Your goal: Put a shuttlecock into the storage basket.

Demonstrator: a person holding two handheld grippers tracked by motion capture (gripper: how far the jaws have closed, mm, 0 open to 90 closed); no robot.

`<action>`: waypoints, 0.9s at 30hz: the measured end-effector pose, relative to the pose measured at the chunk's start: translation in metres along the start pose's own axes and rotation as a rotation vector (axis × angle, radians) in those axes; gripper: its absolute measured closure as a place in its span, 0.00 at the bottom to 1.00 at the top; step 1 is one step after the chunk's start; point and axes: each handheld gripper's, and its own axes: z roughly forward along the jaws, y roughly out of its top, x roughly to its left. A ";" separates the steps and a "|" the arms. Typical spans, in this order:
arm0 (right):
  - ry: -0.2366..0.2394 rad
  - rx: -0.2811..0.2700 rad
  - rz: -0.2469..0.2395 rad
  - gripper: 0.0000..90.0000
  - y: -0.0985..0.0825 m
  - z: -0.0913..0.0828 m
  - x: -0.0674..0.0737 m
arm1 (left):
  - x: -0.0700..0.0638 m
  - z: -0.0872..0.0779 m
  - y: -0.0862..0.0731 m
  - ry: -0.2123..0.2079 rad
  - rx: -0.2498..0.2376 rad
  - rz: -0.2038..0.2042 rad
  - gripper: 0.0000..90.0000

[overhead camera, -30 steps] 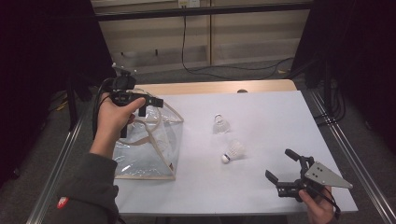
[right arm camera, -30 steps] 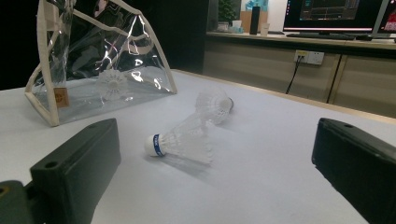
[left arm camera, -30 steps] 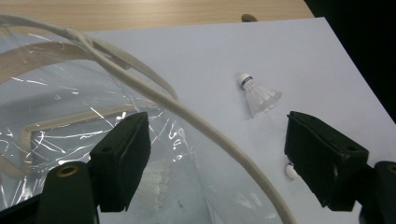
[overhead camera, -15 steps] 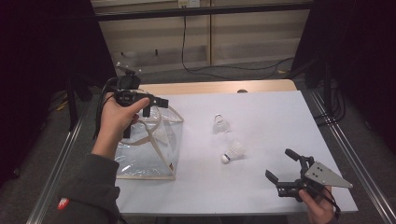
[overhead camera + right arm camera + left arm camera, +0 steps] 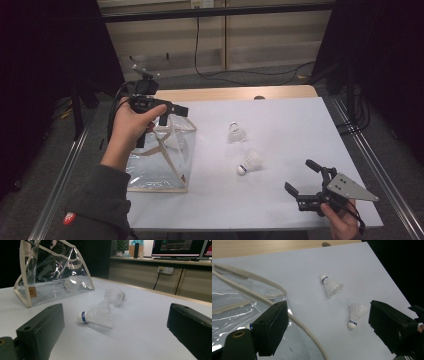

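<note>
A clear plastic bag (image 5: 160, 167) with cream trim stands at the table's left, also seen in the left gripper view (image 5: 234, 302) and the right gripper view (image 5: 50, 277). One white shuttlecock (image 5: 72, 283) lies inside it. Two more lie on the white table: one mid-table (image 5: 236, 134) (image 5: 331, 286) (image 5: 113, 296), one nearer me (image 5: 250, 162) (image 5: 355, 315) (image 5: 97, 315). My left gripper (image 5: 172, 115) (image 5: 327, 325) hovers over the bag's top. It is open, its jaws have just been opening, and only the bag's strap passes below them. My right gripper (image 5: 300, 176) (image 5: 115, 335) rests open near the front right, facing the nearer shuttlecock.
The white table top (image 5: 300, 125) ends in a wooden strip (image 5: 225, 93) at the back. Metal rails run along both sides. A cable hangs by the back wall, and monitors stand on a far desk (image 5: 180, 250).
The left hand has shifted only slightly above the bag. The right gripper and both loose shuttlecocks have kept still.
</note>
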 end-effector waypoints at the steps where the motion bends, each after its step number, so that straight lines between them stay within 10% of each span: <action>1: -0.001 0.000 0.000 0.01 0.000 0.000 0.000 | -0.001 0.000 0.000 -0.002 0.001 0.002 0.18; 27: 0.006 0.000 -0.009 0.01 0.002 0.003 0.002 | -0.033 0.011 -0.003 -0.055 0.019 0.071 0.16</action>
